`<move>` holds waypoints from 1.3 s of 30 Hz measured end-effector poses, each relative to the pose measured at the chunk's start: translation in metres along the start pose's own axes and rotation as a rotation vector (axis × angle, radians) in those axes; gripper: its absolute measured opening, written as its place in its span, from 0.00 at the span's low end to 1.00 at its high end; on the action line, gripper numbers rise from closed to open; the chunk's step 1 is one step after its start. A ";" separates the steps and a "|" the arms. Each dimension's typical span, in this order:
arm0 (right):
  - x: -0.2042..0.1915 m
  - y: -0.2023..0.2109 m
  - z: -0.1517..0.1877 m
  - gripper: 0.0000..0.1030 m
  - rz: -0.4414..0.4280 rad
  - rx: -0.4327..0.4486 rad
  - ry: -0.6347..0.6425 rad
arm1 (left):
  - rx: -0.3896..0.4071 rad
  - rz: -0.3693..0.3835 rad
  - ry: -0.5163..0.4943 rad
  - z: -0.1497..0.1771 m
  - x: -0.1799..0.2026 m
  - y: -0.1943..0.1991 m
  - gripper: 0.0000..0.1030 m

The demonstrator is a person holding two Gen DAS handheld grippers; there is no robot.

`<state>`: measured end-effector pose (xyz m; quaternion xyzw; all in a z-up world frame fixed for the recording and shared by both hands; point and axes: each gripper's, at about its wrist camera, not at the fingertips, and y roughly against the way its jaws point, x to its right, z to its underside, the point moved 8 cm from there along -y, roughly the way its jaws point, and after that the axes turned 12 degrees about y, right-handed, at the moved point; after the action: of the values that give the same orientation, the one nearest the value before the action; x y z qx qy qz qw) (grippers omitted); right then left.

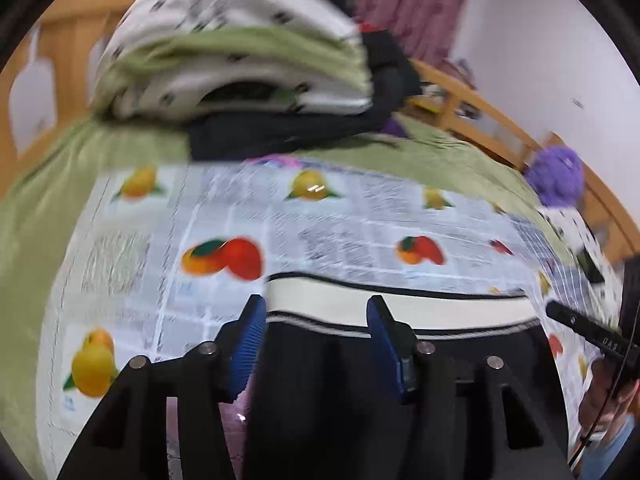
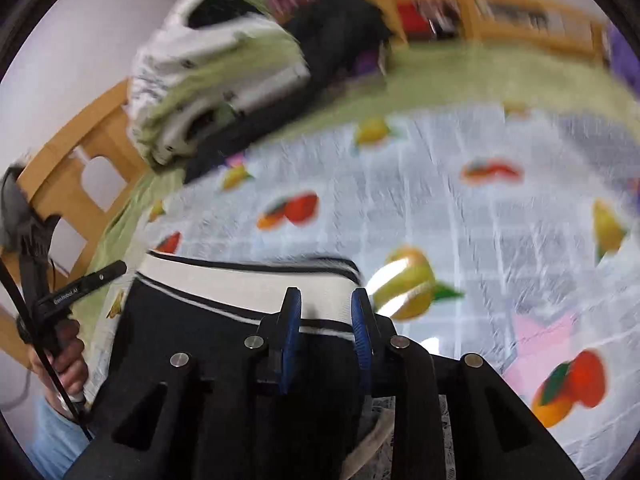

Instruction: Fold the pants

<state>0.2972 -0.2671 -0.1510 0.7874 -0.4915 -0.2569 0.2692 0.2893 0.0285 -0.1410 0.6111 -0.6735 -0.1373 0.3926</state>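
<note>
On the fruit-print cloth (image 1: 224, 216), the left gripper (image 1: 316, 316) and right gripper (image 2: 326, 308) stand spread, straddling the black pants' (image 1: 320, 380) cream waistband (image 1: 400, 308); whether the pads pinch it is unclear.

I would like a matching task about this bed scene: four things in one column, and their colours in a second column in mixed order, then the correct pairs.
Things:
1. waistband of the pants
2. gripper pads
3. bed sheet
4. fluffy toy

Colours:
A. purple
B. cream white
C. light green
D. blue

Pairs: 1-B, 2-D, 3-C, 4-A
</note>
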 end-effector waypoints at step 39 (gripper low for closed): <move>-0.046 0.085 0.173 0.42 0.048 -0.276 -0.013 | -0.139 -0.187 -0.381 0.196 -0.076 0.125 0.49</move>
<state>0.1100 -0.2860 -0.2119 0.7291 -0.4720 -0.3207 0.3778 0.0595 0.0682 -0.2139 0.6052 -0.6649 -0.3322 0.2851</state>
